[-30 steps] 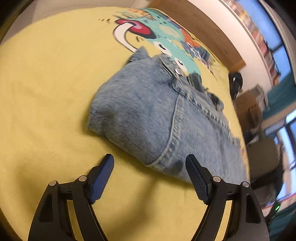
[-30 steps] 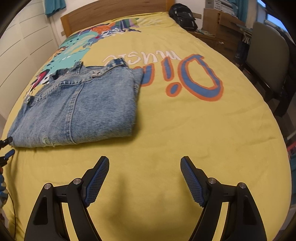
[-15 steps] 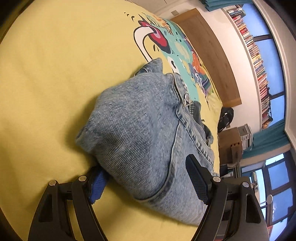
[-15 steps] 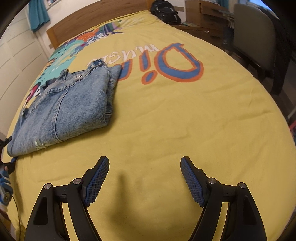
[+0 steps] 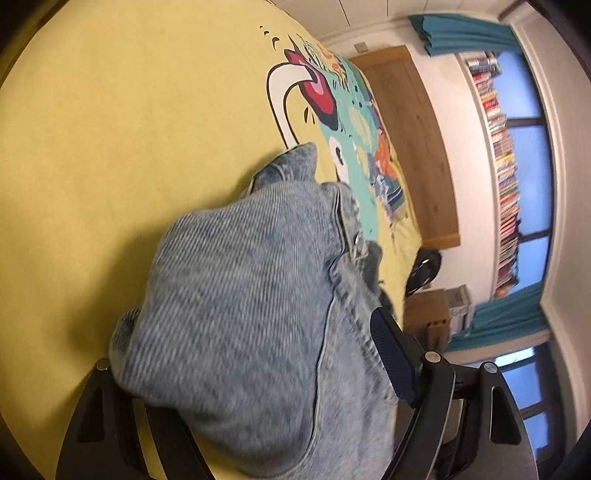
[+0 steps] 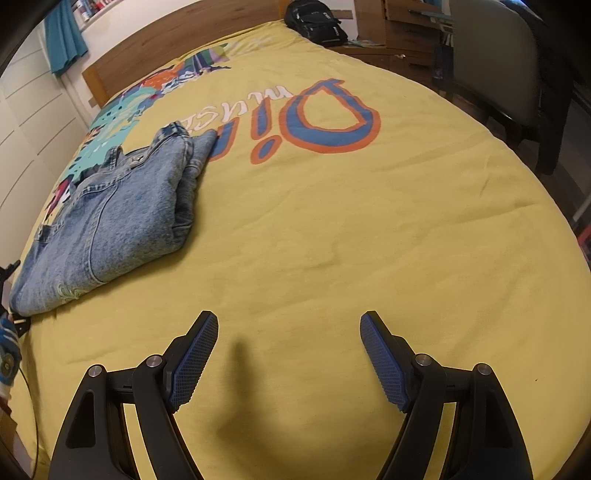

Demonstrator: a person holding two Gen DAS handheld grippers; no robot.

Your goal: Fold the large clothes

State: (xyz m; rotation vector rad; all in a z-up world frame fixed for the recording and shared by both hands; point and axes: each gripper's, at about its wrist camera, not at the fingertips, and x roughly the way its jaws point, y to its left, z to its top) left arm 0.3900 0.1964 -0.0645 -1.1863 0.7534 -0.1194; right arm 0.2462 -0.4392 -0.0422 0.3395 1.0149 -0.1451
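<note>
Folded blue jeans (image 6: 110, 218) lie on the left part of the yellow printed bed cover (image 6: 332, 221). In the left wrist view a folded corner of the jeans (image 5: 240, 314) fills the gap of my left gripper (image 5: 243, 339). The denim covers its left finger, and the right pad (image 5: 391, 354) shows beside the cloth without pressing on it. Its jaws stand wide. My right gripper (image 6: 288, 317) hovers open over bare yellow cover, well to the right of the jeans, with nothing between its fingers.
A wooden headboard (image 6: 166, 40) closes the far end of the bed. A black backpack (image 6: 317, 22) lies at the far corner, with wooden furniture (image 6: 399, 33) and a chair (image 6: 491, 74) on the right. A bookshelf (image 5: 502, 166) runs along the window wall.
My left gripper has pushed forward onto the jeans corner and rolled; denim now lies between its jaws and hides the left finger. The right gripper has drifted right, away from the jeans, and is still open.
</note>
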